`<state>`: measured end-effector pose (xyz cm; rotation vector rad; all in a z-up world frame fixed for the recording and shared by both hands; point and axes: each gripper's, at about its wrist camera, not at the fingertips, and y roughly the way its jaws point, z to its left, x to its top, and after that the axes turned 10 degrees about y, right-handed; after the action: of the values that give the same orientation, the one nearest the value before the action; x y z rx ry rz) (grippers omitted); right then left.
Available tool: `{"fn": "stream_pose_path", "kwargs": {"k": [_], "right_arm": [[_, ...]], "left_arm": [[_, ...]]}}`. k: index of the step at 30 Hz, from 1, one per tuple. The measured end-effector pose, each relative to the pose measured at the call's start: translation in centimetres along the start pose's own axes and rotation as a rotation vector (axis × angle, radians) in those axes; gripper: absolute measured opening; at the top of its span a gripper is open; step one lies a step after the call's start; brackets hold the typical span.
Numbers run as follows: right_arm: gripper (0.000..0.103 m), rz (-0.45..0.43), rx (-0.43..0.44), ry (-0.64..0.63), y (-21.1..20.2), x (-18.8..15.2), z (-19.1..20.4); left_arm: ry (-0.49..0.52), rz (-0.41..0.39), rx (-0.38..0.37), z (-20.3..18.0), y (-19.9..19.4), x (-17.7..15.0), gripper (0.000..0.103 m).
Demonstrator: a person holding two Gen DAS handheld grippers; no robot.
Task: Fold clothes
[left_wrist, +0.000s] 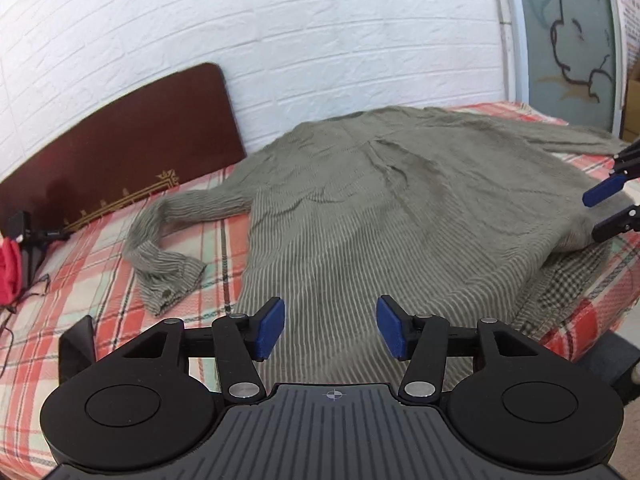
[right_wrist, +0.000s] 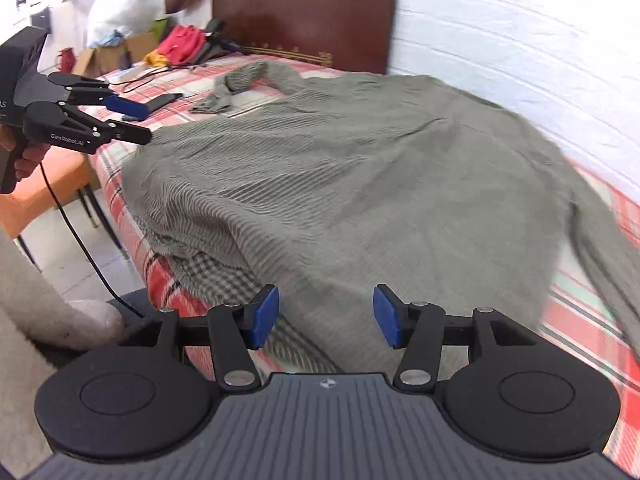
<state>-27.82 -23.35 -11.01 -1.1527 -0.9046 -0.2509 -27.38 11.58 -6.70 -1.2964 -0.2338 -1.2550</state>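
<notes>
While shirt [left_wrist: 360, 208] spread, rt sleeve [right_wrist: 624, 280] cut off

I see the shirt [left_wrist: 360, 200] as grey-green ribbed cloth, matt, over a woven plaid bed sheet [left_wrist: 80, 280]. The headboard [left_wrist: 120, 140] is dark glossy wood; the wall [left_wrist: 280, 40] is white embossed brick. My left tool [left_wrist: 330, 330] is matt black plastic with blue pads [left_wrist: 272, 328].

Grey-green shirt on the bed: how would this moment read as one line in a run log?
stage: before first fold | shirt: spread flat on bed | left gripper: open, empty, at hem | right gripper: open, empty, at hem corner
</notes>
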Motion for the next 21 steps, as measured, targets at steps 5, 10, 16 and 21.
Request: {"fn": "stream_pose_path", "kwargs": {"k": [5, 10, 16, 21], "right_arm": [[0.007, -0.019, 0.029, 0.127, 1.8, 2.3, -1.6], [0.007, -0.109, 0.066, 0.223, 2.7, 4.7, -3.2], [0.013, -0.044, 0.050, 0.249, 6.0, 5.7, -4.3], [0.038, -0.056, 0.035, 0.282, 6.1, 5.3, -4.9]], "left_arm": [[0.030, -0.029, -0.044, -1.0, -0.1, 1.1, 0.066], [0.214, -0.153, -0.170, -5.1, -0.1, 3.9, 0.066], [0.391, -0.159, -0.274, -9.9, 3.1, 5.3, 0.046], [0.485, -0.102, -0.282, -12.4, 6.7, 5.5, 0.035]]}}
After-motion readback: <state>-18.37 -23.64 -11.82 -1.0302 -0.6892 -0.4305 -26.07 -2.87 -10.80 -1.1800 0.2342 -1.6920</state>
